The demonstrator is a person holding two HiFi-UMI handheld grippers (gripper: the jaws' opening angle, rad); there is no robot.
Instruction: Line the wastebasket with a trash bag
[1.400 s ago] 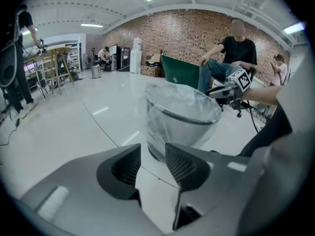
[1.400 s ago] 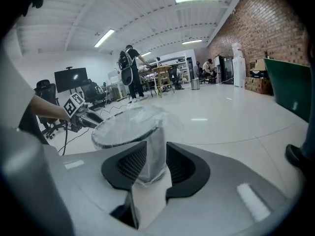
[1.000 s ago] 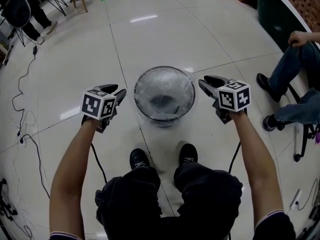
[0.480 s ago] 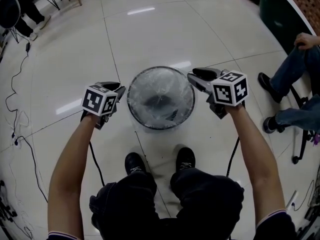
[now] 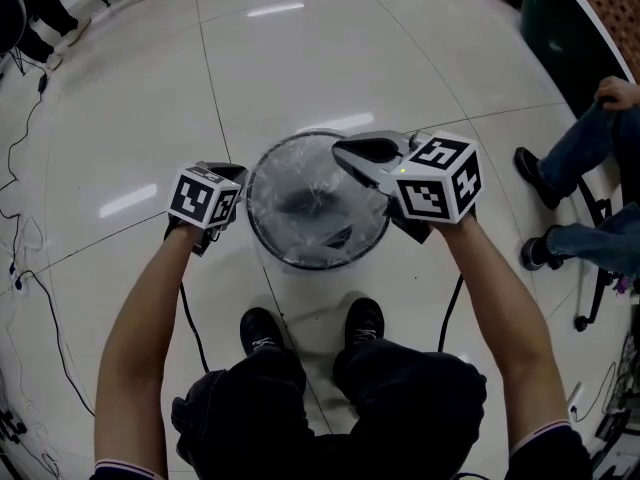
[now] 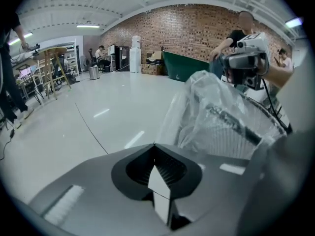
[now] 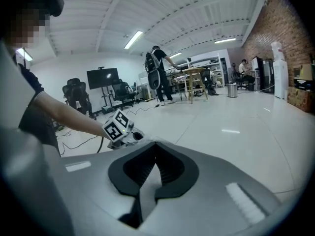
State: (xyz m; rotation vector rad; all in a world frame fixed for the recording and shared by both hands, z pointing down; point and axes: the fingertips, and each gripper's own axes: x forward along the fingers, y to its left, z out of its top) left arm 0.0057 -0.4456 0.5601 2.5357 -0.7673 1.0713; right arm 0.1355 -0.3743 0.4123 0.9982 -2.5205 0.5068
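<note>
Pale glossy floor tiles run across a big hall with a brick wall at its far end. Nearest, behind both grippers, the person's two black shoes stand on the tiles.

The left gripper points steeply down. Its jaws have just closed and are pressed tip to tip, and nothing shows between the pads. The round mesh wastebasket stands on the floor just to this gripper's right, between the two grippers. The clear trash bag already lies inside the wastebasket, and its crumpled film is folded out over the rim. In the left gripper view the film begins right beyond the closed tips; whether they touch it cannot be told.

The right gripper is held higher, reaching in over the basket's right side, so that its tips hang above the bag's opening and aim across toward the left gripper. Its jaws have also just closed and meet with nothing between them.

Farther out, well to the right of the right gripper, a person in jeans sits on a chair. Black cables trail over the floor far to the left of the left gripper. A dark green container stands against the brick wall.
</note>
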